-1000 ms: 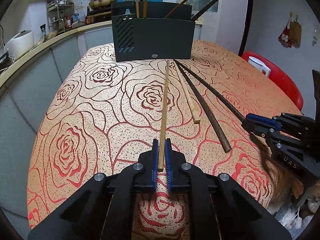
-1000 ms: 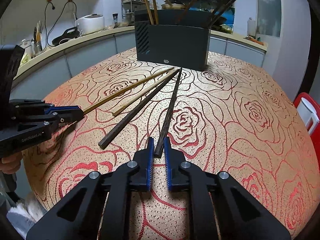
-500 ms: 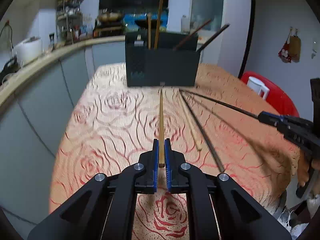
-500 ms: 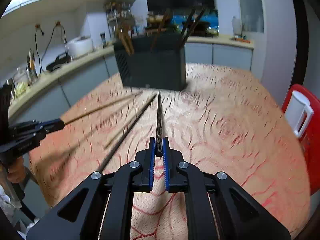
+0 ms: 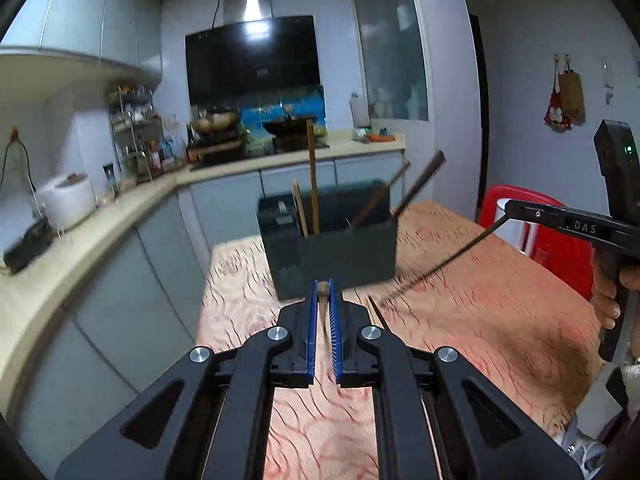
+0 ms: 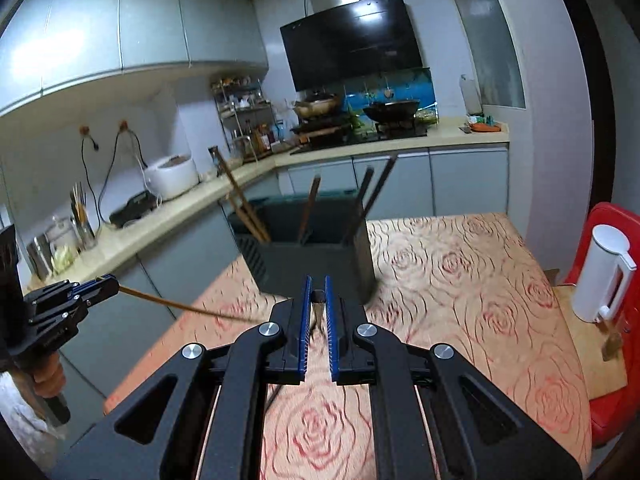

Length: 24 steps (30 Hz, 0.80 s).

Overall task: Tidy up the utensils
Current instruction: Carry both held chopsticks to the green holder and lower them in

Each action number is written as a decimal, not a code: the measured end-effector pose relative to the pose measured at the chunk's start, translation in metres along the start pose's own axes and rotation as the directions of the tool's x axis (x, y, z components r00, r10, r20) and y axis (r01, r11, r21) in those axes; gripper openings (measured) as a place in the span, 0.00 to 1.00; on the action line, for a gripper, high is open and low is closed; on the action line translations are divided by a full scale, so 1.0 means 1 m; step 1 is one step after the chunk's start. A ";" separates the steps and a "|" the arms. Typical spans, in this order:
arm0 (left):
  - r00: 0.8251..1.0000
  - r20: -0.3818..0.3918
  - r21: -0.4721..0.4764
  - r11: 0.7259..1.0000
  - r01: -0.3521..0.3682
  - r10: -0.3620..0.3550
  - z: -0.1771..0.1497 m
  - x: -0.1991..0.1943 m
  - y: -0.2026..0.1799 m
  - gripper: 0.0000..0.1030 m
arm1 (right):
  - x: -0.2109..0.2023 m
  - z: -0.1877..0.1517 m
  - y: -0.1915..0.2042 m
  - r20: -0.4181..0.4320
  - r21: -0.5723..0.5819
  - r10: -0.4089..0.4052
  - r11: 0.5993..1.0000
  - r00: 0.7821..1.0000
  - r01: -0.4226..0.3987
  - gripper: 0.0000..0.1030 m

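Black holder (image 5: 332, 256) stands near the table's far edge with chopsticks leaning inside. Left gripper (image 5: 324, 304) pinches a light wooden chopstick (image 6: 188, 307) at one end, raised above the rose-patterned cloth (image 5: 500, 312). Right gripper (image 6: 317, 304) clamps a dark chopstick (image 5: 440, 266) likewise, slanting down toward the cloth. Open tabletop lies between both and the holder.

Rose-patterned table (image 6: 460, 280); dark utensil holder (image 6: 316, 264) upright near its far edge; perhaps one dark chopstick (image 5: 378, 314) flat
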State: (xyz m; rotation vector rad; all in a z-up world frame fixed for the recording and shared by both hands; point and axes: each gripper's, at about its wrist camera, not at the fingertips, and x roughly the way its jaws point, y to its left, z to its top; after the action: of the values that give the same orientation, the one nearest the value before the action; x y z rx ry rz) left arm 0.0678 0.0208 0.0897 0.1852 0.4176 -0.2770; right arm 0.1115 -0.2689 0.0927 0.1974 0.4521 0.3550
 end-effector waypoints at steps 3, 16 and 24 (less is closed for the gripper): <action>1.000 0.005 -0.018 1.000 -0.008 0.008 0.018 0.011 0.007 0.05 | 0.004 0.015 -0.001 0.013 0.005 0.012 1.000 1.000 -0.012 0.08; 1.000 0.021 -0.013 1.000 0.020 -0.020 0.079 0.029 0.010 0.05 | 0.018 0.073 0.000 0.025 -0.008 0.015 1.000 1.000 -0.015 0.08; 0.998 0.044 0.010 0.999 0.040 -0.040 0.128 0.039 -0.001 0.05 | 0.018 0.114 -0.009 0.069 0.028 0.016 0.999 0.998 -0.018 0.08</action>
State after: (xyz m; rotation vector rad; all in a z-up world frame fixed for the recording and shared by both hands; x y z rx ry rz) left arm 0.1492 -0.0193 0.1884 0.1792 0.3767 -0.3218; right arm 0.1811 -0.2830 0.1836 0.2402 0.3881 0.3571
